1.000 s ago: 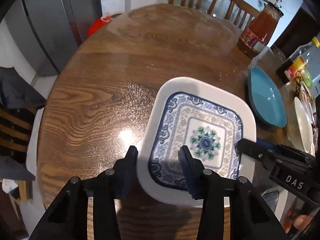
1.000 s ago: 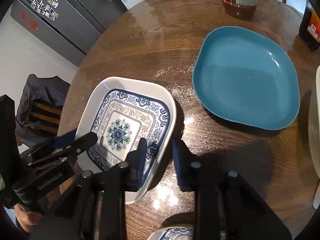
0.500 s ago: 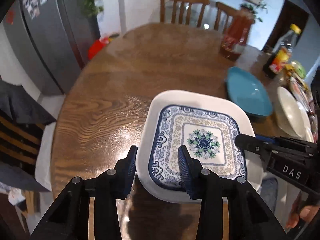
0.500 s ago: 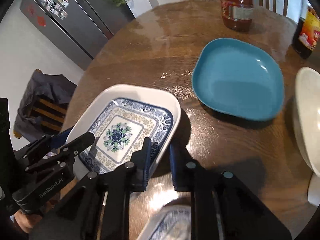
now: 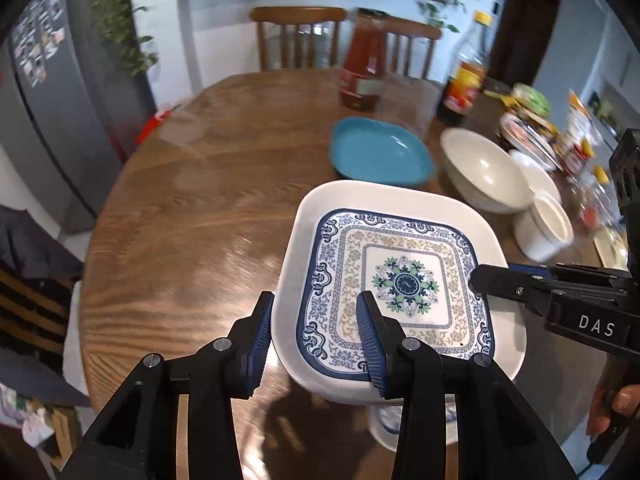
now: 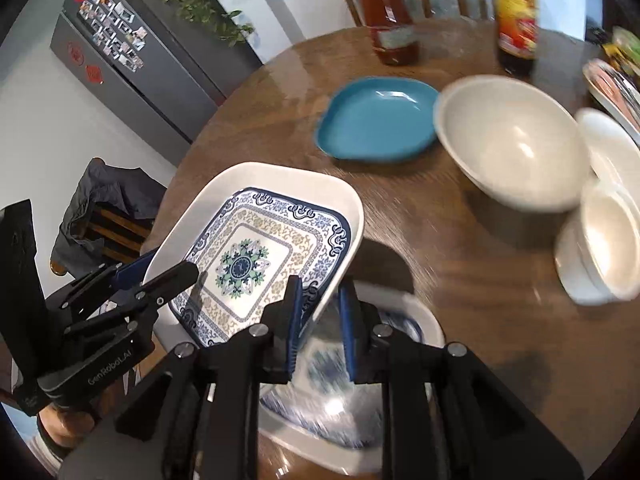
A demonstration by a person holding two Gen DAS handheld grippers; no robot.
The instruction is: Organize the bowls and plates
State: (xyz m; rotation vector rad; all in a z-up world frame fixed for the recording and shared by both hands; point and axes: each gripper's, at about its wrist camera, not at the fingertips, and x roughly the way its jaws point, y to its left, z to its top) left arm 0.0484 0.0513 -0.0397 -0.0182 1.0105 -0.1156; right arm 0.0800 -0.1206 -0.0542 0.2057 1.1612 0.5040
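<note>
— Gripping the square white plate with the blue-and-green floral pattern (image 5: pixel 404 280) from two sides, are they?

— Yes. The left gripper (image 5: pixel 316 328) is pinching the plate's near-left rim, one blue-padded finger under the outer edge and the other lying on the patterned face. The right gripper (image 6: pixel 318 312) is clamping the opposite rim between jaws standing narrow, nearly together.

— Where is the plate sitting?

— It is hanging clear of the round wooden table (image 5: pixel 192 208), tilted, and casting a shadow on the wood. Directly below it, a second patterned white plate (image 6: pixel 400 320) is lying on the table; it is blurred in the right wrist view.

— And the other dishes?

— A teal rounded-square plate (image 5: pixel 380 152) is resting farther back, just beside a large cream bowl (image 5: pixel 484 172). Small white bowls (image 6: pixel 608 248) are standing stacked near the table's right edge. A red sauce jar (image 5: pixel 362 68) and a dark bottle with a yellow cap (image 5: pixel 464 76) are standing behind them.
</note>
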